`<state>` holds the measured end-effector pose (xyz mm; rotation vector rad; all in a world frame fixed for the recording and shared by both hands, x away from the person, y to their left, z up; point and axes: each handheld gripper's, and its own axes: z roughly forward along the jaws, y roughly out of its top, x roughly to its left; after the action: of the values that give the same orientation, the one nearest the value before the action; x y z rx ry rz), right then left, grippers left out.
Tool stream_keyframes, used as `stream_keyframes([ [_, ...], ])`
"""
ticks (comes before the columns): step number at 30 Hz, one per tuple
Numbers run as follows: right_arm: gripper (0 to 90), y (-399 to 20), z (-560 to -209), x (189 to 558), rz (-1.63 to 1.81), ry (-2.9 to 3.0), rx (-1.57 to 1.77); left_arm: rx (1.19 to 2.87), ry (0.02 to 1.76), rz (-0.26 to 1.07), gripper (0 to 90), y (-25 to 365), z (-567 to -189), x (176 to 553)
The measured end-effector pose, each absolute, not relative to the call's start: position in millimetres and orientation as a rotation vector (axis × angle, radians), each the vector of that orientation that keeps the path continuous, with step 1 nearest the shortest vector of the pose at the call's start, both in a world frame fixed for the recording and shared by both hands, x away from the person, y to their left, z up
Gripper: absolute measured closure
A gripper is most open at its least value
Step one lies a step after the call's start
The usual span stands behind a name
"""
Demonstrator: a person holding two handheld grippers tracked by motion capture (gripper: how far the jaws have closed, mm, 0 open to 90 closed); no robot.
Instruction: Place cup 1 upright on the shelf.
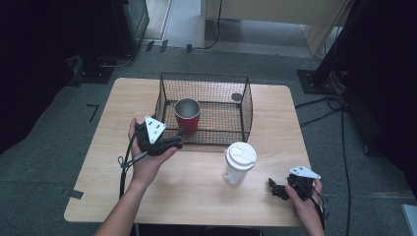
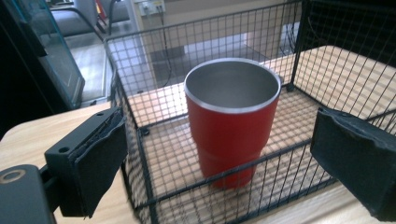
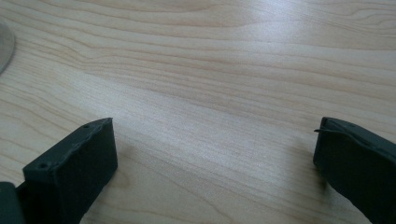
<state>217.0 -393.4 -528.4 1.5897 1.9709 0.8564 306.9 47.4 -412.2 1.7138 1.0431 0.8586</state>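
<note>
A red tumbler [image 1: 187, 116] with a steel inside stands upright in the front left part of a black wire basket [image 1: 244, 105]. My left gripper [image 1: 178, 138] is just outside the basket's front left corner, open, with the red tumbler [image 2: 231, 120] framed between its jaws behind the basket mesh [image 2: 135, 140]. A clear plastic cup with a white lid [image 1: 239, 162] stands on the table in front of the basket. My right gripper [image 1: 273, 189] rests low near the table's front right corner, open over the bare wooden table [image 3: 210, 93].
A small dark round object [image 1: 237, 97] lies in the basket's back right corner. The wooden table [image 1: 113, 187] has free room on its left and front. Grey floor, cables and dark equipment stands surround the table.
</note>
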Motion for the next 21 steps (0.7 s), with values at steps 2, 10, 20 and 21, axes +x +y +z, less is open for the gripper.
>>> stream_keyframes([
  [2, 0.0, -393.3, -528.4, 217.0, 0.856, 1.970, 1.591, 1.713, 1.048, 0.853, 4.7, 49.8, -414.1, 305.3],
  [10, 0.0, -393.5, -528.5, 217.0, 0.855, 1.972, 1.588, 1.714, 1.095, 0.834, 4.8, 67.1, -433.7, 293.7],
  [20, 0.0, -393.4, -528.5, 217.0, 0.856, 1.970, 1.589, 1.717, 1.164, 0.814, 4.8, 87.4, -453.7, 283.5],
  [21, 0.0, -393.4, -528.5, 217.0, 0.856, 1.970, 1.589, 1.718, 1.171, 0.812, 4.8, 89.8, -455.9, 282.6],
])
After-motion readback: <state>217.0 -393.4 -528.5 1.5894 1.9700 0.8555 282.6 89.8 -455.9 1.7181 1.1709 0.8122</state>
